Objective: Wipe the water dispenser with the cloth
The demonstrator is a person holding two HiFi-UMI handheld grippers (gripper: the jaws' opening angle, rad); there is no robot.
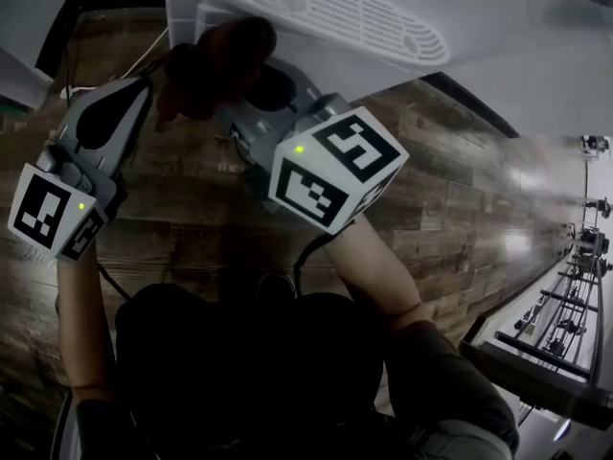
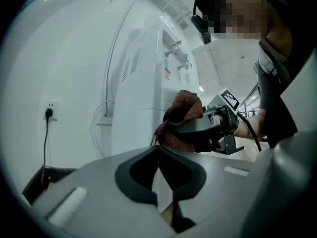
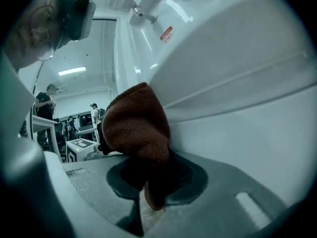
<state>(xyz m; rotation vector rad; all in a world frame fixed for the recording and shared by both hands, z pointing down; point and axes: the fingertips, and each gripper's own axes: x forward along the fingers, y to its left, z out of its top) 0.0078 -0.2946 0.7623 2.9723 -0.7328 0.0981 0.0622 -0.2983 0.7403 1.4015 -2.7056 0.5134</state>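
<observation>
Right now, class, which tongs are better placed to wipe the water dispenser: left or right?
Right. The right tongs grip the brown cloth close beside the dispenser's white panel; the left tongs are shut, holding nothing.

A brown wood-plank floor (image 1: 450,161) with a glossy sheen spreads across the room, and a black skirting strip (image 1: 56,29) edges it at the far left. Dark metal racks (image 1: 573,300) and slim stands (image 1: 596,214) line the floor's right side. On the white wall (image 2: 74,58) at the left sits a white wall socket (image 2: 49,108) with a black plug and a cord (image 2: 45,138) hanging straight down; a thin white cable (image 2: 105,105) loops near it on the right. Far off, two people (image 3: 43,99) stand by a white table (image 3: 42,124) under a bright ceiling strip light (image 3: 72,71).
</observation>
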